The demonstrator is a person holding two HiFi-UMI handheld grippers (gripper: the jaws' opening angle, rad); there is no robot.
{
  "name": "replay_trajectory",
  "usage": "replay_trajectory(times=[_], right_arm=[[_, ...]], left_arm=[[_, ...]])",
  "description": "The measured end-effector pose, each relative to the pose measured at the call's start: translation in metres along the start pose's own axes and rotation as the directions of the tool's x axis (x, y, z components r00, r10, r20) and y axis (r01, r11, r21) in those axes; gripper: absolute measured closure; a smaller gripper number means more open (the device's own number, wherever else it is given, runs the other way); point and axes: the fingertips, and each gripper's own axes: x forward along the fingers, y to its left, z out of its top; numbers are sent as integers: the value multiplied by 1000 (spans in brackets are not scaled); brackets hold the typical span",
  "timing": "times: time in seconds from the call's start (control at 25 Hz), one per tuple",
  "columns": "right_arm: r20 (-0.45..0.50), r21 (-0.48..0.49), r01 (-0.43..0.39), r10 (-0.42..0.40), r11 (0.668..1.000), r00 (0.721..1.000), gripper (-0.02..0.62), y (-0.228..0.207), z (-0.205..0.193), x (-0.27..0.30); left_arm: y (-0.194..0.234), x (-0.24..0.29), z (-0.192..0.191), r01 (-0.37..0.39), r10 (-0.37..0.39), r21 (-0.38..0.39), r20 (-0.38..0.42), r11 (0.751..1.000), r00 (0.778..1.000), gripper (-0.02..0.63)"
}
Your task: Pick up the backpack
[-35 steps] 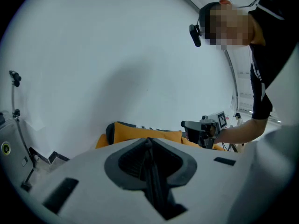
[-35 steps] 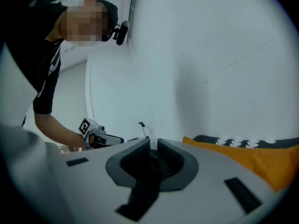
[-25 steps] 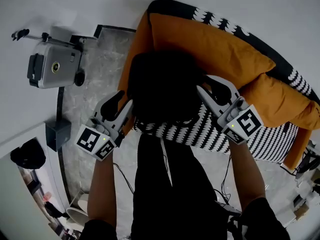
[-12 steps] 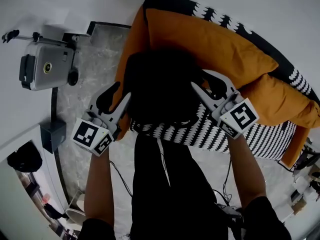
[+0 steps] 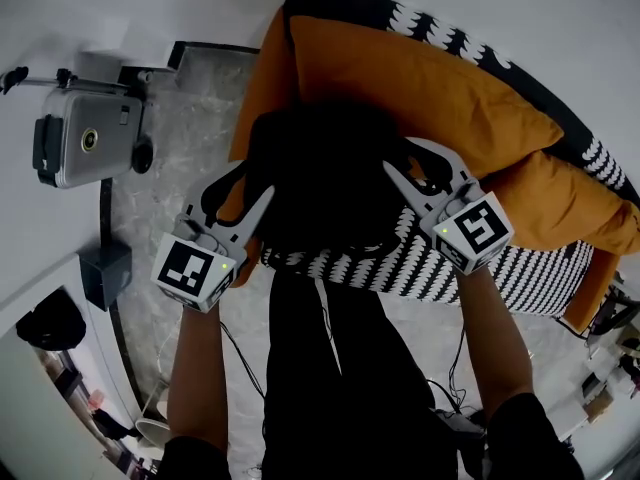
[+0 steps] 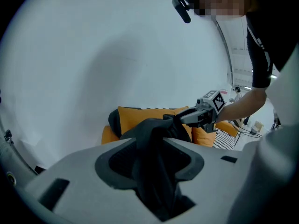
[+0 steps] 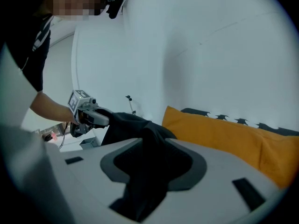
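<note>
A black backpack (image 5: 325, 168) slumps on the front of the sofa seat (image 5: 520, 268), leaning against an orange cushion (image 5: 430, 88). My left gripper (image 5: 240, 196) is at the backpack's left side and my right gripper (image 5: 418, 173) at its right side. Both stand with their jaws spread wide. In the left gripper view, loose black backpack fabric (image 6: 154, 157) runs through the gap between the jaws without being pinched. The right gripper view shows the same: the backpack's fabric (image 7: 145, 171) lies slack between parted jaws.
The sofa has a black-and-white patterned cover and a second orange cushion (image 5: 560, 203) at the right. A grey hard suitcase (image 5: 85, 148) lies on the floor at the left, with a small dark box (image 5: 105, 268) below it. Cables (image 5: 245, 353) trail over the floor near the person's legs.
Both grippers' jaws have spread wider around the backpack's sides. Both hands have sunk a little, and the backpack has settled on the sofa.
</note>
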Motion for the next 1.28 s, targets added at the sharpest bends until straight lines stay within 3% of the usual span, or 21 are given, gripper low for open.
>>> replay_trajectory(times=[0.6,0.88,1.28], right_arm=[[-59,-24,-4,3,1000,998,466,-3,-16,0],[-71,-22,-11,10,1000,997,494,-5,-17,15],[-58,4,-45,45,999,997,536,-10,-18,-11]], left_arm=[[-19,20,1,2,4,92,-61,996,998,442],[-8,27,-5,30,-25,72,-74,997,997,443],[-26,40,1,27,-25,29,-63,999,998,500]])
